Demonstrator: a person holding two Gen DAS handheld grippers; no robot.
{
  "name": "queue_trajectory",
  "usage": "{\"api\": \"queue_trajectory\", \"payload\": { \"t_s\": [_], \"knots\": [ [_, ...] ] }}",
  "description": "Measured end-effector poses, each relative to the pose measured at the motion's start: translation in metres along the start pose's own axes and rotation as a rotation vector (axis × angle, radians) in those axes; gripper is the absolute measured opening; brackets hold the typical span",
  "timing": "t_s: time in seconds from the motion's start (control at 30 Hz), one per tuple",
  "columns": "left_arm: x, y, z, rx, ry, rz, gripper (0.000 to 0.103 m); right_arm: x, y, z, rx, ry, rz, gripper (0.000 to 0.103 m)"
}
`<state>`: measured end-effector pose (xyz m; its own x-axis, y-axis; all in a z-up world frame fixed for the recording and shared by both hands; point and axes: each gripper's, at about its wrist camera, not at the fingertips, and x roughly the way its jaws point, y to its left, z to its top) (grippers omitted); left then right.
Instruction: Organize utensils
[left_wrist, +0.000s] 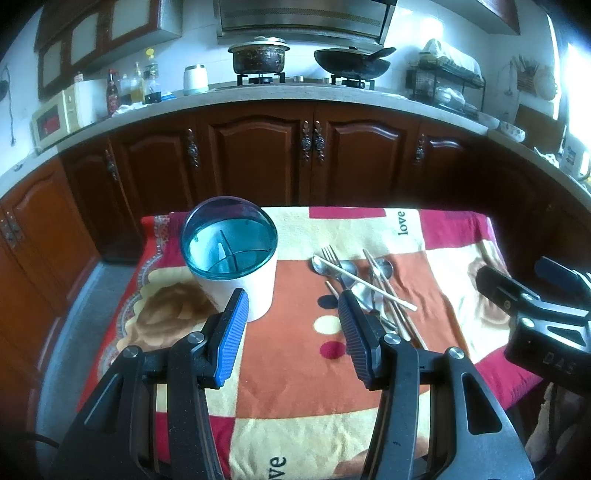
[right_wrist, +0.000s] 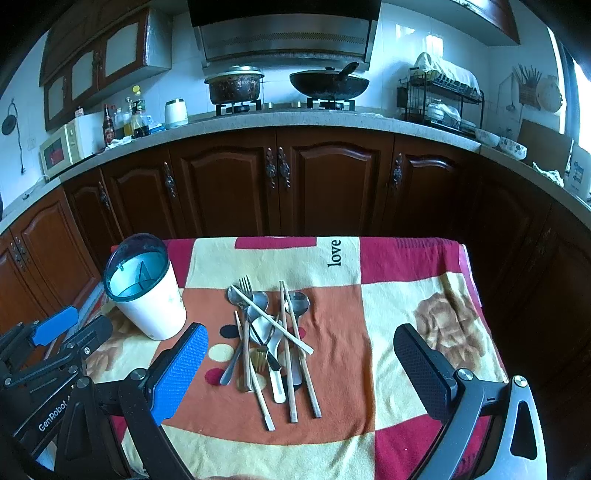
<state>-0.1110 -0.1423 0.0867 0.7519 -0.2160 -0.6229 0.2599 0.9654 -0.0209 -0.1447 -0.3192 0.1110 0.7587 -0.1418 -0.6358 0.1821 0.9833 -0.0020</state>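
Observation:
A pile of utensils (right_wrist: 269, 332) lies mid-table: a fork (right_wrist: 245, 291), several spoons and chopsticks (right_wrist: 288, 350), crossed over each other. It also shows in the left wrist view (left_wrist: 365, 284). A white utensil holder with a teal domed rim and dividers (right_wrist: 147, 291) stands upright at the table's left, also in the left wrist view (left_wrist: 232, 254). My left gripper (left_wrist: 291, 306) is open and empty, above the table between holder and pile. My right gripper (right_wrist: 299, 343) is wide open and empty, hovering near the pile.
The table is covered by a patchwork cloth (right_wrist: 406, 314) in red, orange and cream. Dark wooden cabinets (right_wrist: 280, 184) and a counter with a stove, pot and wok stand beyond the far edge. The other gripper shows at the left edge (right_wrist: 55, 339) and the right edge (left_wrist: 532, 299).

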Motion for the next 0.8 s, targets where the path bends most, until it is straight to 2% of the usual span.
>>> {"api": "queue_trajectory", "payload": {
  "t_s": [0.3,0.53,0.6,0.73,0.8],
  "knots": [
    [0.013,0.005,0.001,-0.028,0.041,-0.034,0.051,0.015,-0.007,-0.004,0.003,0.014,0.011,0.1],
    [0.034,0.011,-0.003,-0.065,0.098,-0.071,0.051,0.054,-0.018,-0.009,-0.028,0.071,0.097,0.098],
    [0.042,0.012,-0.005,-0.077,0.12,-0.083,0.051,0.072,-0.019,-0.008,-0.042,0.099,0.153,0.087],
    [0.057,0.013,-0.009,-0.089,0.165,-0.101,0.051,0.116,-0.014,-0.002,-0.081,0.177,0.261,0.075],
    [0.066,0.014,-0.01,-0.099,0.186,-0.112,0.051,0.142,-0.006,0.003,-0.114,0.23,0.304,0.058]
  ]
}}
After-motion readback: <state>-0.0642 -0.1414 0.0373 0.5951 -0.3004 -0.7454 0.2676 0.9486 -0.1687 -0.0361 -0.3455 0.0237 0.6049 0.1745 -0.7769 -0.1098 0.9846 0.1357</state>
